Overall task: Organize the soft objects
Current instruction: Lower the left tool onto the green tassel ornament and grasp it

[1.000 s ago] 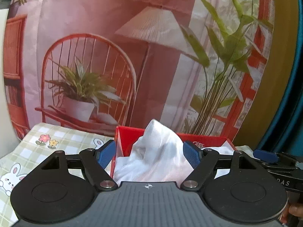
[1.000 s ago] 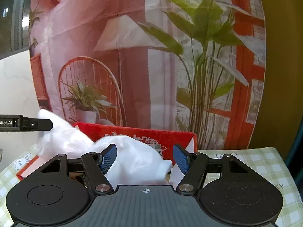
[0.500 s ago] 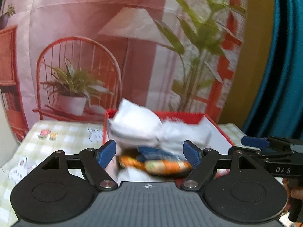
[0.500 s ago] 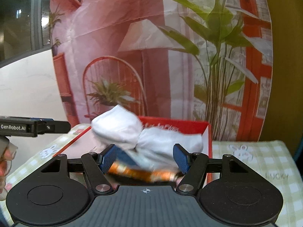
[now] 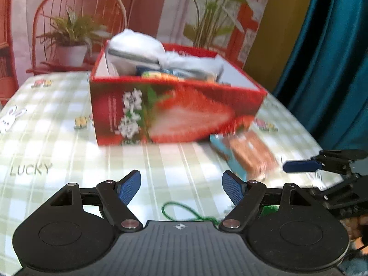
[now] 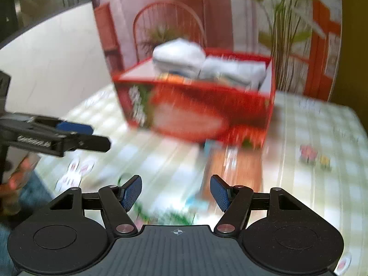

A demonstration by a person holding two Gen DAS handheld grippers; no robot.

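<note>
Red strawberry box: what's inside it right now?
Inside the red strawberry box: two white soft bundles piled above the rim, with colourful packets in front of them. Anything beneath is hidden by the front wall and blur.

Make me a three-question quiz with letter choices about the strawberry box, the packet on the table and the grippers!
1. Where is the brown and teal packet?
A. inside the box
B. on the tablecloth beside the box
C. in a gripper

2. What colour is the box outside?
A. red
B. blue
C. black

3. The left gripper is:
A. shut on a sock
B. shut on the box
C. open, holding nothing

Answers: 1 B, it lies flat by the box's corner. 2 A, red walls with a strawberry picture. 3 C, only tablecloth shows between its pads.
</note>
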